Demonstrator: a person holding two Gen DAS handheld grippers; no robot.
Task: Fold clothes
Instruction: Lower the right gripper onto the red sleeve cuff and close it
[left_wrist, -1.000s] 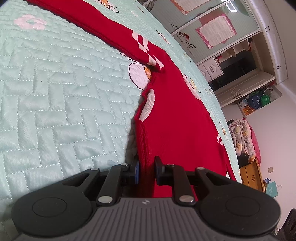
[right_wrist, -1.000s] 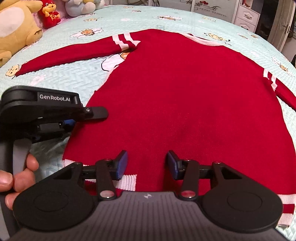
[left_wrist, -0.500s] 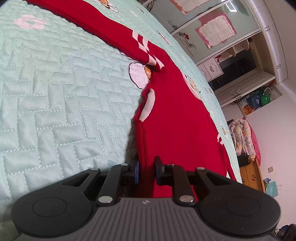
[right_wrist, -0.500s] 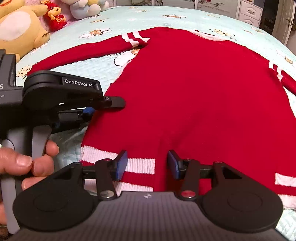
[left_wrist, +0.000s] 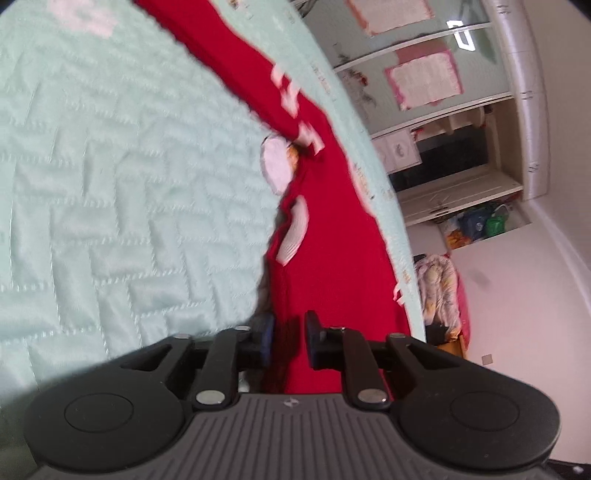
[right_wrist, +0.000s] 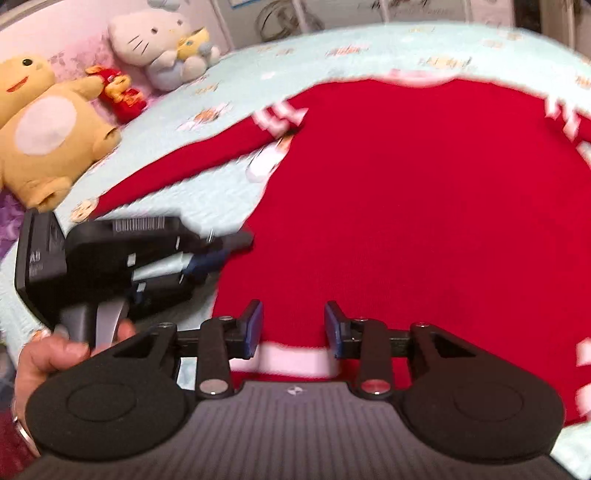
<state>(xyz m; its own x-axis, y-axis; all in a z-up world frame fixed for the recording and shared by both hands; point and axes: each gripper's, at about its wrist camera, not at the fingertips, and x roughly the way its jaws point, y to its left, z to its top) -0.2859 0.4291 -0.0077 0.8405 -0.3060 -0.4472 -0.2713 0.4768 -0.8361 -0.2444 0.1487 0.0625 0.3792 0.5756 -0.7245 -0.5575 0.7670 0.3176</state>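
The right gripper (right_wrist: 293, 328) is closest, with its two blue-tipped fingers wide apart over the white striped bottom edge of the red sweater (right_wrist: 424, 206), and nothing is between them. A little to the side, a person's hand (right_wrist: 55, 350) holds the left gripper (left_wrist: 288, 341), which is pinched shut on the side edge of the sweater near the bottom, so a fold of red cloth sits between its fingers. On the left gripper's black body there is a white sticker with a barcode (right_wrist: 138, 222), but it is too blurry to read, and some small letters on its back end are blurry too. The sweater lies flat on a light green quilted bed cover (left_wrist: 110, 184) with its sleeves spread out to both sides, and white stripes show near the top of each sleeve. Farther back, by the head of the bed, sit a yellow stuffed toy (right_wrist: 44, 125), a small red toy (right_wrist: 123, 96) and a white cat toy (right_wrist: 159, 48). Far off in the left view there is a cabinet with pink papers (left_wrist: 424, 77) stuck on it, and the writing on them cannot be read.
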